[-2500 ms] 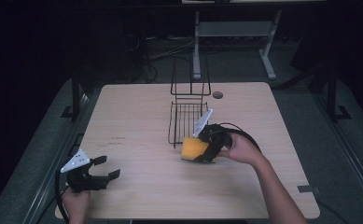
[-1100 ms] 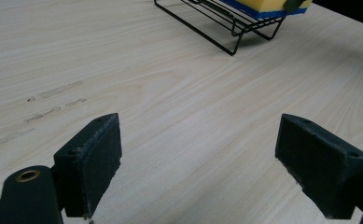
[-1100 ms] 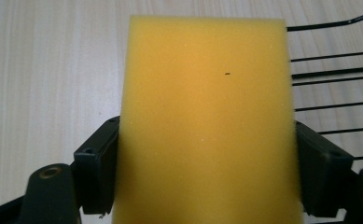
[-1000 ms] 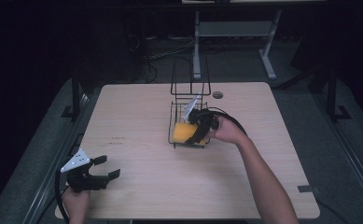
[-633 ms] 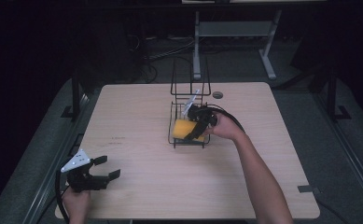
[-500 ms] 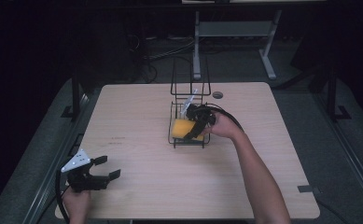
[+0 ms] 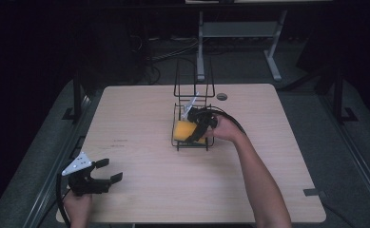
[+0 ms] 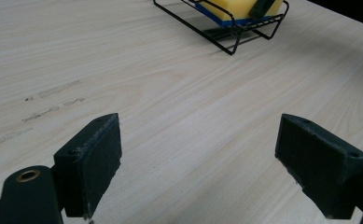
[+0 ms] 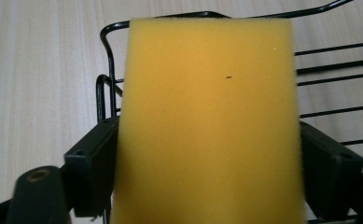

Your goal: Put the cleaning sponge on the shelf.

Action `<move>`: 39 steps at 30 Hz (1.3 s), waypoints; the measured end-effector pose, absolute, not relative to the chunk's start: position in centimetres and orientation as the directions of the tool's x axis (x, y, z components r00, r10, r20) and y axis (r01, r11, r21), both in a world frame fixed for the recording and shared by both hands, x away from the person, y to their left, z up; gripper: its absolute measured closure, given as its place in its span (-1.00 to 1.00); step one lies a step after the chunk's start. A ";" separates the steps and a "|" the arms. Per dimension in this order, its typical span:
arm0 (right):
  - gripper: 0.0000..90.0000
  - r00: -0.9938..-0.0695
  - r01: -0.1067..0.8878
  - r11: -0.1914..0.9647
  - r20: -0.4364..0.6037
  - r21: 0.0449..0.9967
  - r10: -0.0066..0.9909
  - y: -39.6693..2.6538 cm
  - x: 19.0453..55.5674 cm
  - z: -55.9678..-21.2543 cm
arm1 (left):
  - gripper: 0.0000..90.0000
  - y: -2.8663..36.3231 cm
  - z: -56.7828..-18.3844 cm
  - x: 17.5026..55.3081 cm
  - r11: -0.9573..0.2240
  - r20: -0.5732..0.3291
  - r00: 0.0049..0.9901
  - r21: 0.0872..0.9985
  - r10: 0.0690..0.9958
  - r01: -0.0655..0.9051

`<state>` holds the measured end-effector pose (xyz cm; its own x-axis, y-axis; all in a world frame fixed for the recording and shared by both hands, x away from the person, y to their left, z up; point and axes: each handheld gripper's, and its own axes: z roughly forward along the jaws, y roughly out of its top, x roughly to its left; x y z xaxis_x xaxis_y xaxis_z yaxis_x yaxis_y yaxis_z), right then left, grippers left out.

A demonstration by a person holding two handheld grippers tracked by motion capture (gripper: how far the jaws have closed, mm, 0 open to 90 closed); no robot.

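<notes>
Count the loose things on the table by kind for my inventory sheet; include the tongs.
Sponge, yellow with a blue underside, held in the right tongs: 1
Black wire rack: 1
Tongs, the right ones and the open left tongs: 2
Total: 4

I see a yellow sponge [image 9: 207, 121] with a blue underside, a black wire rack [image 7: 192, 142], and a pale wood-grain table [image 7: 173, 190].
</notes>
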<state>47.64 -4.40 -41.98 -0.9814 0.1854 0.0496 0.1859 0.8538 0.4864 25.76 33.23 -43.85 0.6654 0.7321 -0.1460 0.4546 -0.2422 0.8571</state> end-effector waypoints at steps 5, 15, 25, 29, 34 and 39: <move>-0.67 -0.981 0.187 0.839 0.044 0.510 0.191 -4.7 47.5 -41.6 | -0.69 33.3 -43.8 25.8 -0.243 -0.146 0.664 0.856 0.733 0.456; -0.69 -0.979 0.176 0.797 0.016 0.578 0.205 -5.6 46.5 -40.9 | -0.69 33.2 -43.9 25.8 -0.244 -0.145 0.665 0.856 0.732 0.456; -0.69 -0.975 0.164 0.766 -0.015 0.621 0.221 -6.6 45.4 -40.5 | -0.69 33.1 -43.9 25.8 -0.253 -0.141 0.670 0.853 0.729 0.455; -0.69 -0.975 0.163 0.758 -0.014 0.631 0.222 -6.8 45.1 -40.4 | -0.69 33.1 -43.9 25.8 -0.254 -0.141 0.669 0.852 0.730 0.457; -0.69 -0.971 0.167 0.751 -0.025 0.639 0.236 -7.2 44.7 -40.0 | -0.69 33.0 -43.9 25.9 -0.253 -0.141 0.667 0.853 0.731 0.457; -0.69 -0.972 0.159 0.764 -0.036 0.626 0.232 -7.2 44.8 -39.9 | -0.69 32.9 -43.9 25.9 -0.256 -0.139 0.669 0.851 0.731 0.457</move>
<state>44.83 -7.21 -39.86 -0.9721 0.2316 -0.0363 0.1586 0.7639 0.6255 25.91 32.87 -43.87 0.6685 0.7306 -0.1393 0.4575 -0.2563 0.8515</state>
